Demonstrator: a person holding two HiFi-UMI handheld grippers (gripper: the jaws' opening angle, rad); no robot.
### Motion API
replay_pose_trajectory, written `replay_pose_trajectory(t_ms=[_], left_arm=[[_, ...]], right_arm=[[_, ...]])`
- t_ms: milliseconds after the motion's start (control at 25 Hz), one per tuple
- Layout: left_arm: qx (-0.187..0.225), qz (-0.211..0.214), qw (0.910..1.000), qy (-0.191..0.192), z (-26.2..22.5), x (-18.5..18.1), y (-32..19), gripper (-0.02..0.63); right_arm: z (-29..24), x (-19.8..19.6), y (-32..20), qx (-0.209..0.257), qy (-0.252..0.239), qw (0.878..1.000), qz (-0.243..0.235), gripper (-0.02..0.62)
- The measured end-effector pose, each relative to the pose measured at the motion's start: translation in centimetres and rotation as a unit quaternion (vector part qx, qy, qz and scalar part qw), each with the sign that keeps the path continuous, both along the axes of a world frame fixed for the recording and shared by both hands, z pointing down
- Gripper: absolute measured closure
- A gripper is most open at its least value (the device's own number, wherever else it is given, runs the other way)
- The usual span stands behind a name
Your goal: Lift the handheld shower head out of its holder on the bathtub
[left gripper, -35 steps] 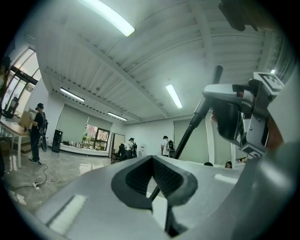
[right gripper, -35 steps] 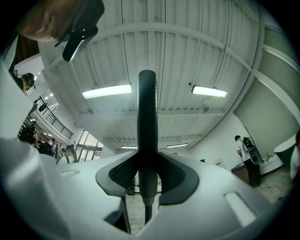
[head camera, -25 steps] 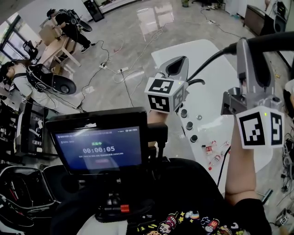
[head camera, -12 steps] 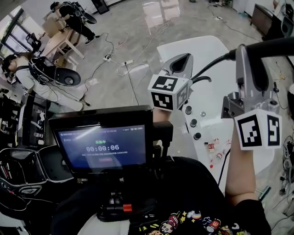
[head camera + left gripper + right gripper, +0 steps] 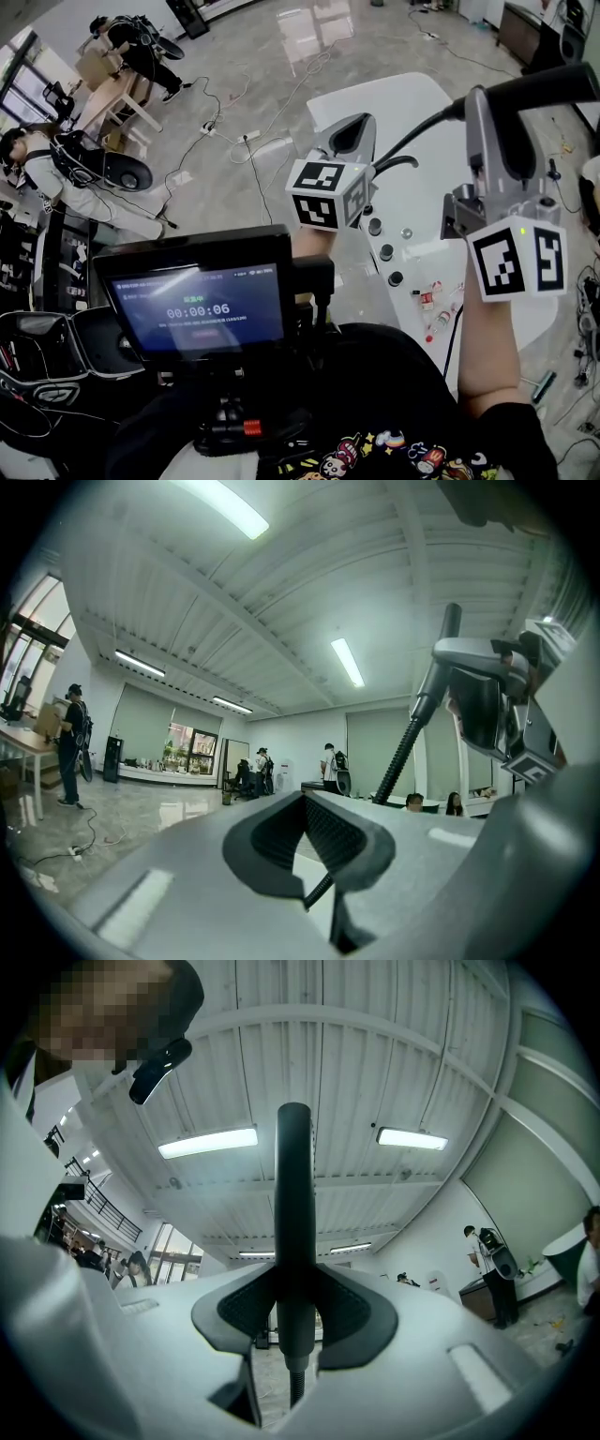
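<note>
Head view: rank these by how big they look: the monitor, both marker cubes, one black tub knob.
1. Monitor
2. Right marker cube
3. Left marker cube; the right one looks nearer the camera, so they may truly match
4. Tub knob, smallest

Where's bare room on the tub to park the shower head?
Bare: the white bathtub surface at the far end, beyond the left gripper. Crowded nearer: three knobs in a row, small bottles beside them, and the hose trailing from the shower head in the right gripper.

Bright, even light from ceiling strips [image 5: 208,1142] — glare on the glossy floor [image 5: 314,28], fisheye-bent edges, dark corners.
</note>
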State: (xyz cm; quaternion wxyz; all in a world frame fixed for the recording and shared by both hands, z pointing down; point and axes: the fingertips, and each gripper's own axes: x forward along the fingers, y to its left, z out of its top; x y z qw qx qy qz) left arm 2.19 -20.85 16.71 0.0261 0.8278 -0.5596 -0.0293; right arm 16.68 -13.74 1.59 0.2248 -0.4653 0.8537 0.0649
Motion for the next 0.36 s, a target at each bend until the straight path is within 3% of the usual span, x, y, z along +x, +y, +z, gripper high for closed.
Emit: replay_pose_trajectory(t_ms=[360], left_arm=[[-0.009,-0.003,1.0,-0.002,0.7,1.3,0.9,0.606]], right_arm=[[1.2,1.2,0.2,-0.015,0.001,1.0,-0.005,0.443]])
